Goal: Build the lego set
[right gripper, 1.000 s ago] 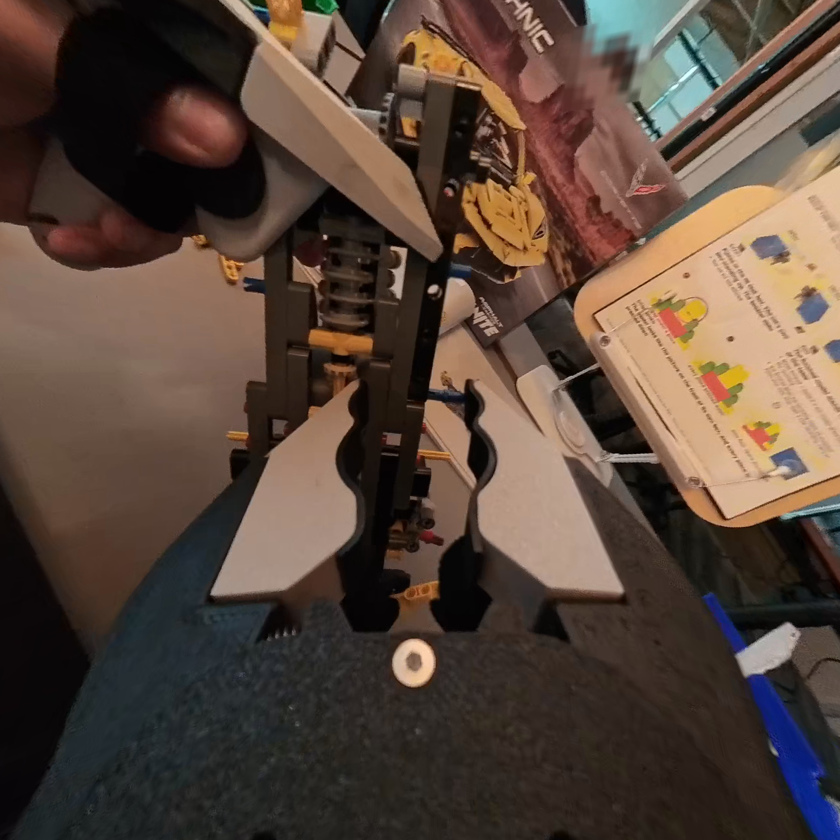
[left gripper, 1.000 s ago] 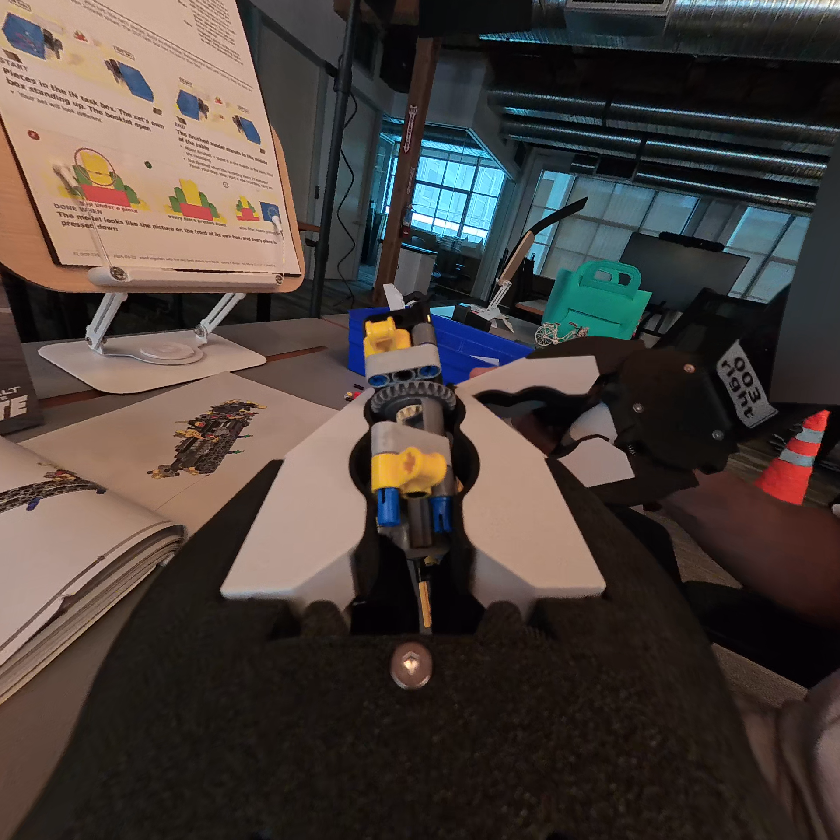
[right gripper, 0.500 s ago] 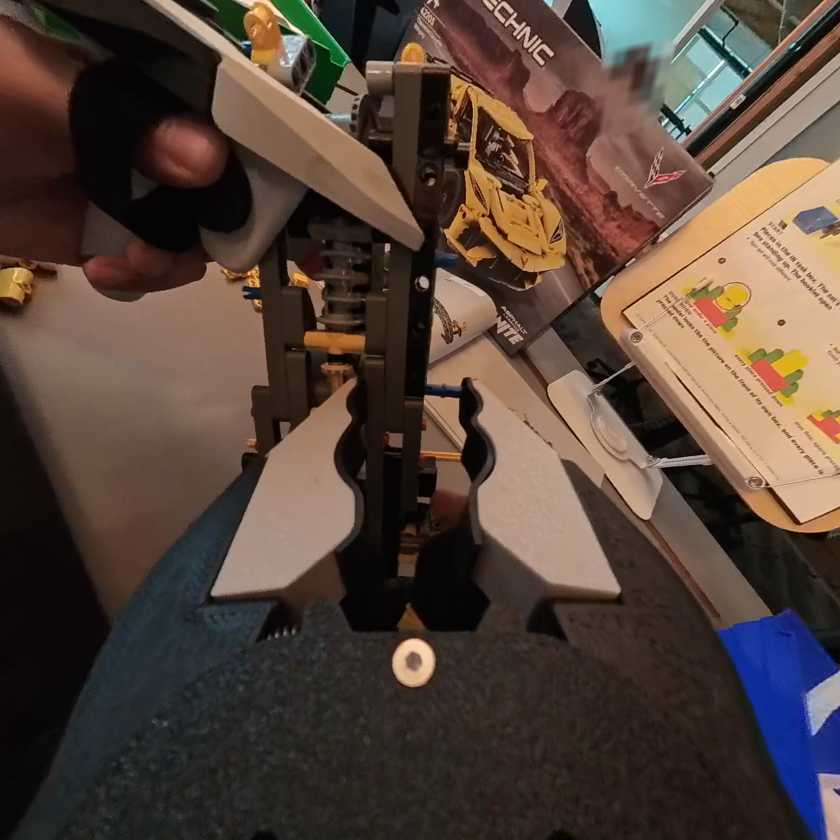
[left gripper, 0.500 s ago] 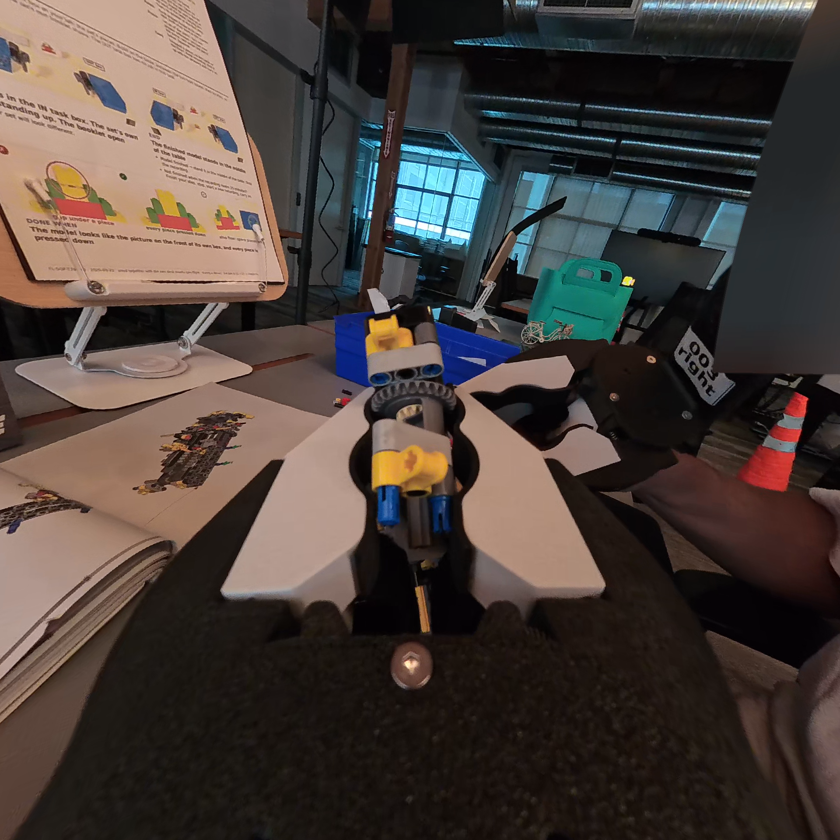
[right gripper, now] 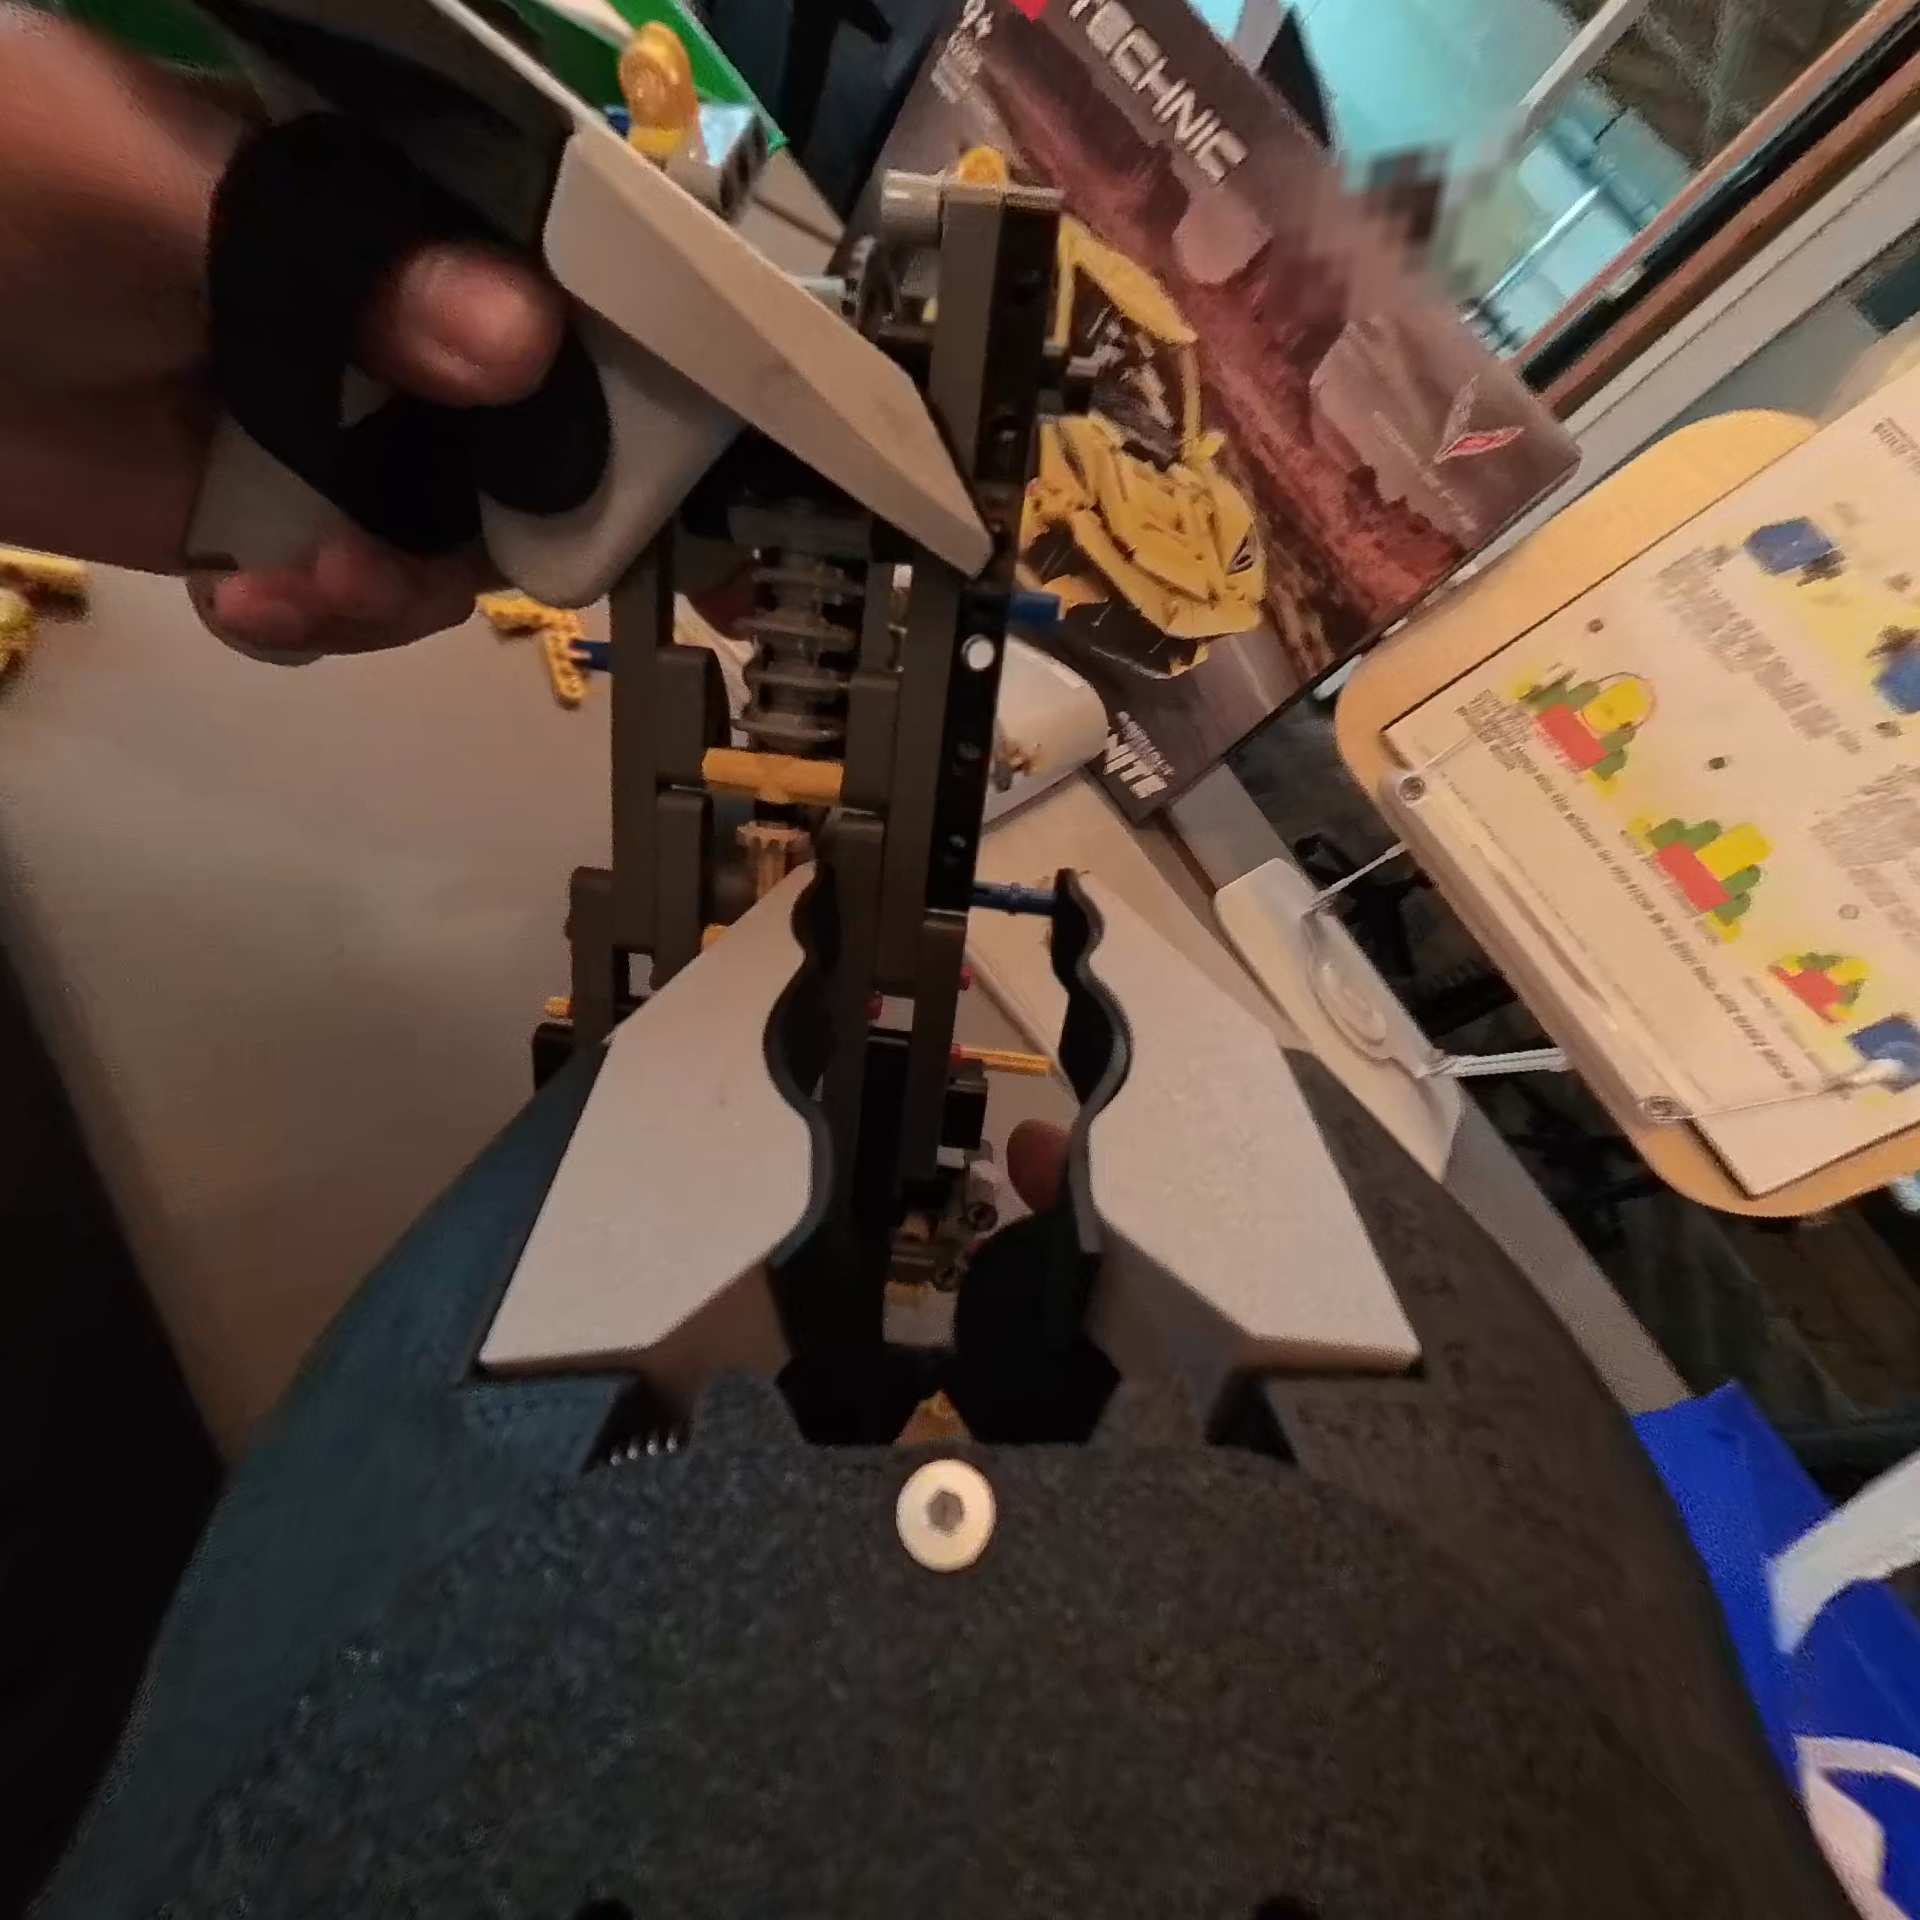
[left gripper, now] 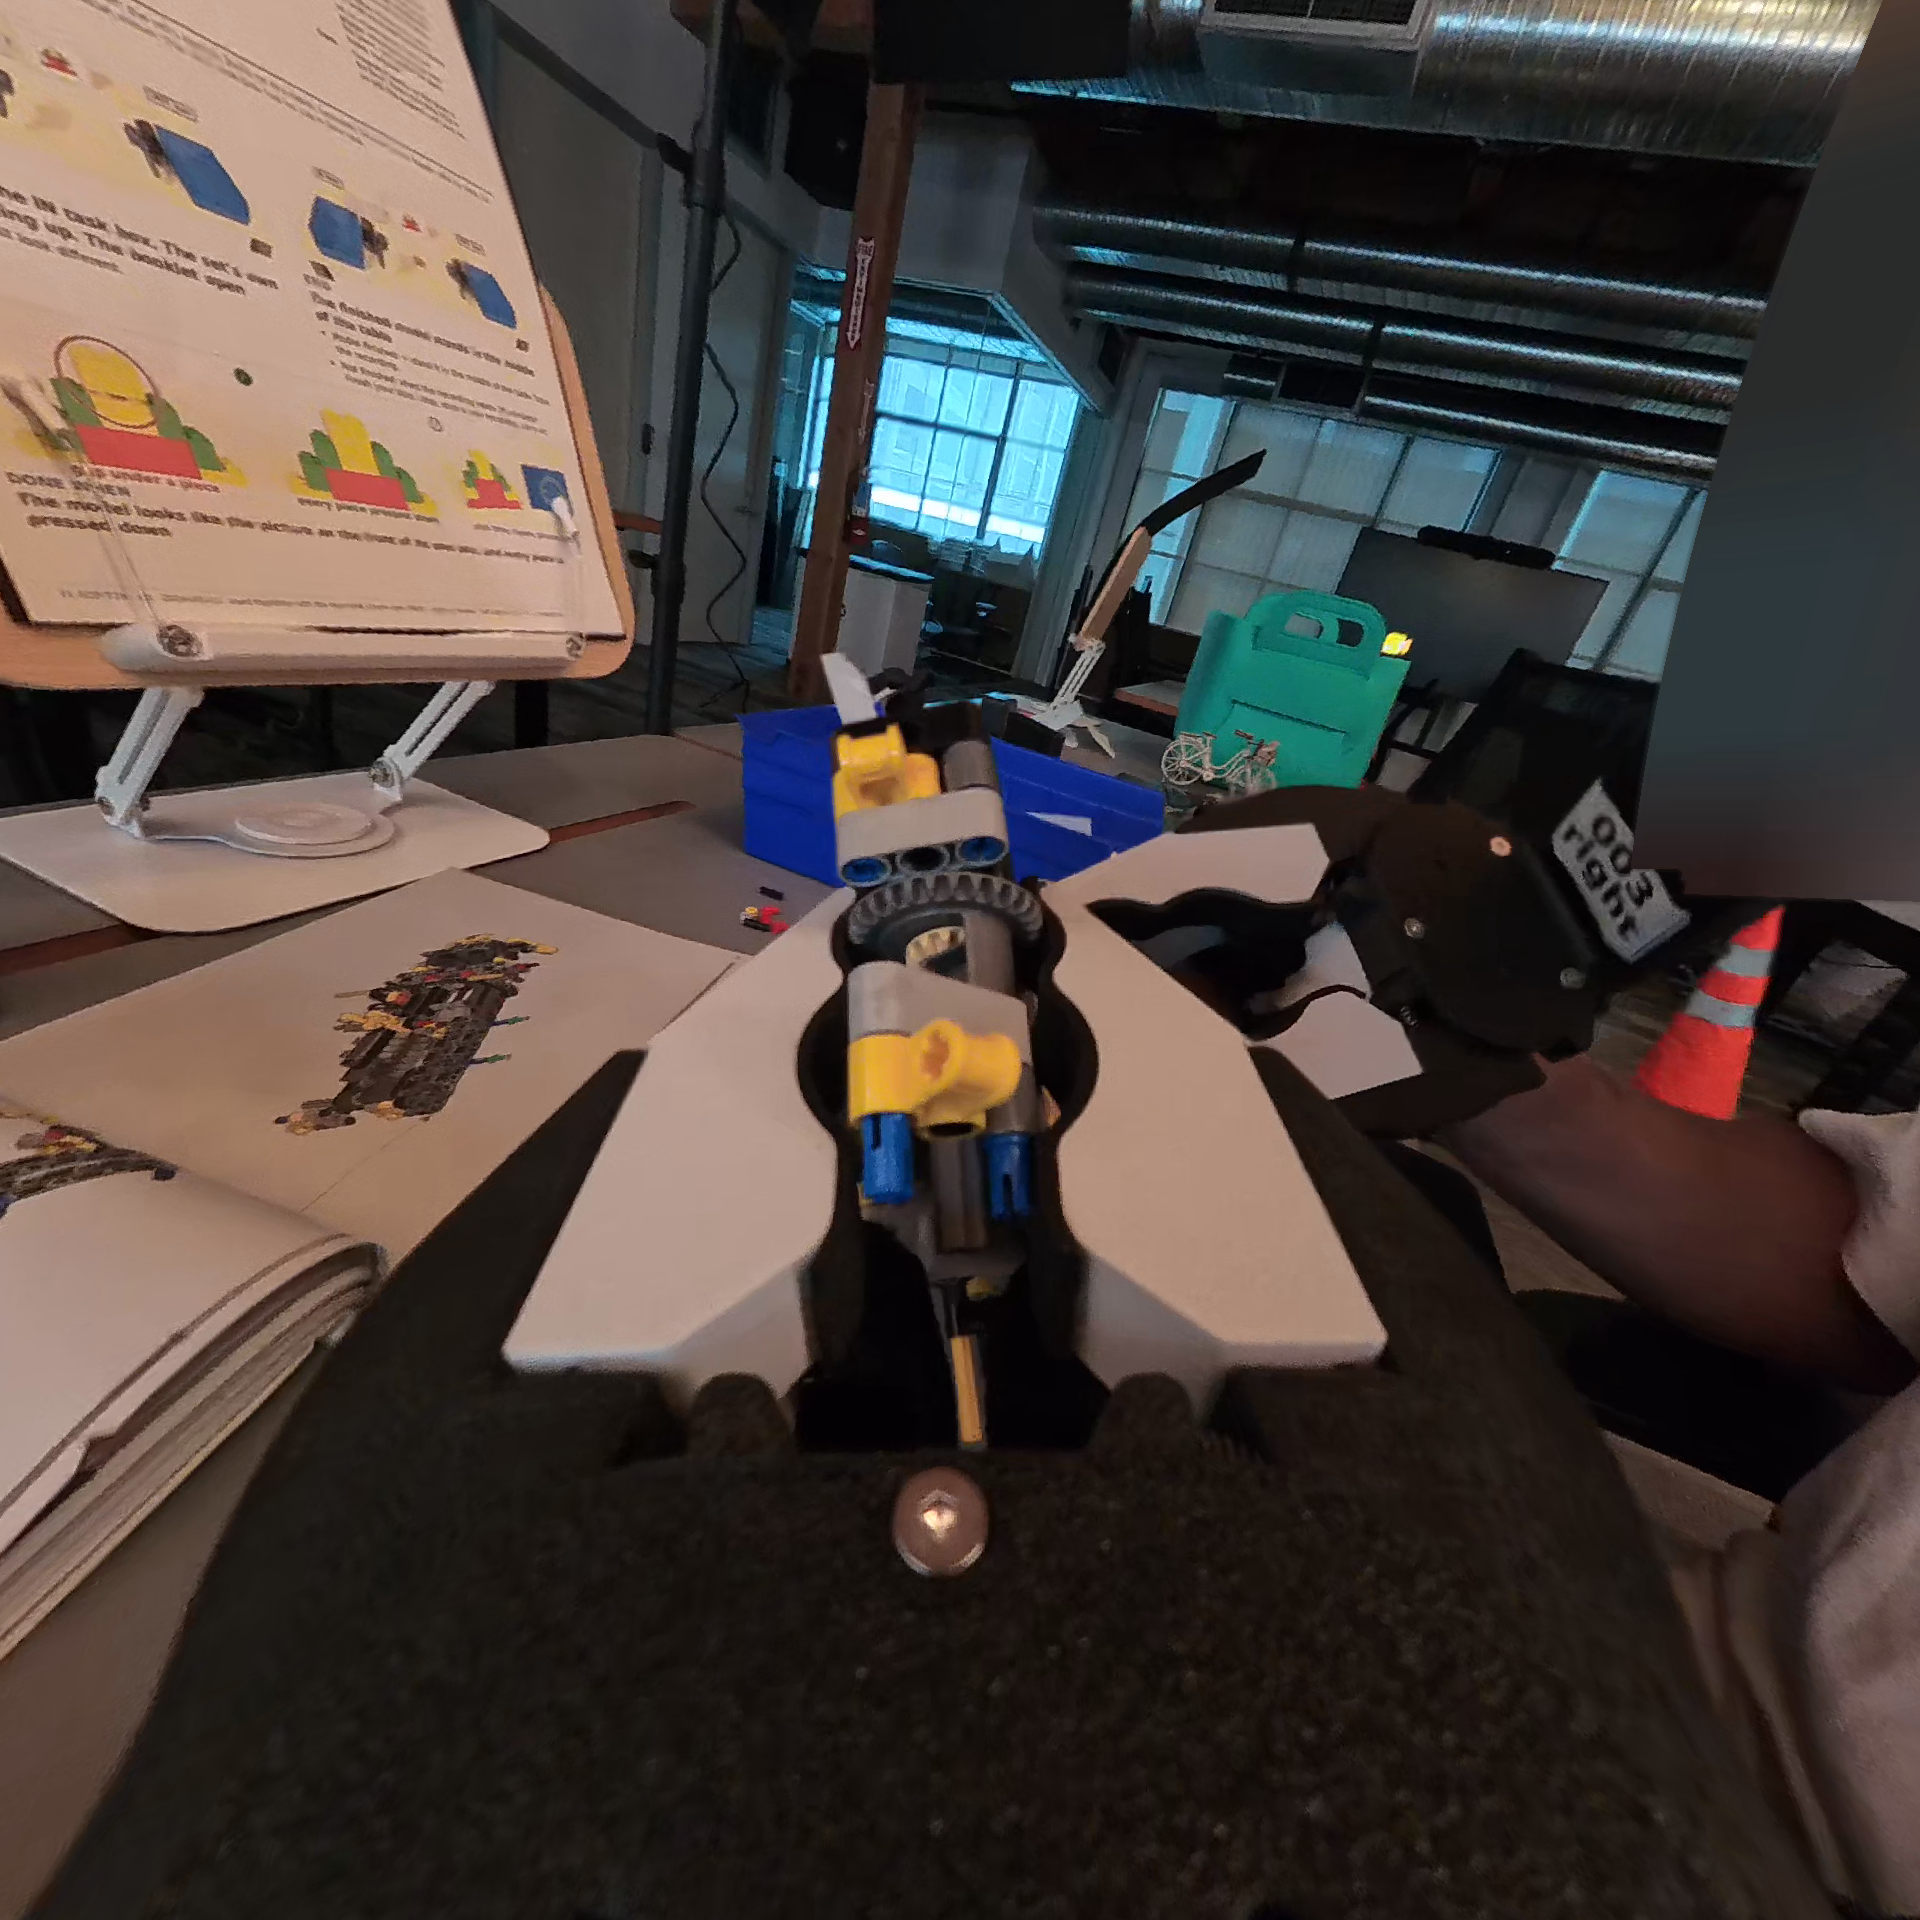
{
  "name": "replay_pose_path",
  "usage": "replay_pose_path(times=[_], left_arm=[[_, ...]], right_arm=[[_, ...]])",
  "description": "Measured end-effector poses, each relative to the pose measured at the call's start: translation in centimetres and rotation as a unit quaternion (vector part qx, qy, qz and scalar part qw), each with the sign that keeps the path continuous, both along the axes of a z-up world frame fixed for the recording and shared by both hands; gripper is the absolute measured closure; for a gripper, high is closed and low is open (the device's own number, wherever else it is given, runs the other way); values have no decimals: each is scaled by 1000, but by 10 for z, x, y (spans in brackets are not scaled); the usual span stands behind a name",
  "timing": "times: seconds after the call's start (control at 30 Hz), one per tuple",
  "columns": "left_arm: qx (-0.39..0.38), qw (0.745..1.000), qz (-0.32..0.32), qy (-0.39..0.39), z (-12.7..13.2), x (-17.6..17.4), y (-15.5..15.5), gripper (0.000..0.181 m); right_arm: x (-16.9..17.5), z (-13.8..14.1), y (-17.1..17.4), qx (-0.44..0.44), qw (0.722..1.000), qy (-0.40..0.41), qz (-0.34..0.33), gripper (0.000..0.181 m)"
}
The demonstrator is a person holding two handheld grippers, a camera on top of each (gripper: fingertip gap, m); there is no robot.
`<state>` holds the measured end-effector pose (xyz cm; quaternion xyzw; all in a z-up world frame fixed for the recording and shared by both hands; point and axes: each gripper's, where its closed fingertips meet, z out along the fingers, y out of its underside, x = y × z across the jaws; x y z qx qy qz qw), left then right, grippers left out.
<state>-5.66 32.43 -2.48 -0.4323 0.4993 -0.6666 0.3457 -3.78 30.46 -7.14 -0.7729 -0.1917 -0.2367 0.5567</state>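
1. The Lego Technic assembly, grey and black beams with a gear, yellow connectors and blue pins, sits clamped between the left gripper's white fingers, raised above the table.
2. In the right wrist view, the same assembly rises at 12 o'clock between the right gripper's parted jaws; only its left finger lies against it.
3. An open instruction booklet lies at 9 o'clock, a blue bin at 12.

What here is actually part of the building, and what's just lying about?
In use:
lego assembly
left gripper
right gripper
open instruction booklet
lego box

Lying about:
blue bin
green bag
orange cone
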Motion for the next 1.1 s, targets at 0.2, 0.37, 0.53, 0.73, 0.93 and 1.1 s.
replay_pose_path(times=[0.2,0.37,0.53,0.73,0.93,1.1], left_arm=[[8,1000,-16,-25,7,-2,-2,141],[-17,998,-5,-55,19,-9,9,136],[-24,1000,-13,-16,0,2,8,133],[32,997,-51,46,-38,16,-21,129],[13,995,-41,88,-52,27,-20,116],[8,988,-106,109,-61,18,-33,128]], right_arm=[[5,14,-2,47,998,-32,-42,140],[16,17,-4,72,995,15,-70,140],[36,29,-11,115,982,104,-110,141],[51,30,-10,153,941,273,-130,141],[31,29,-3,167,945,252,-129,141],[19,23,3,156,944,270,-110,140]])
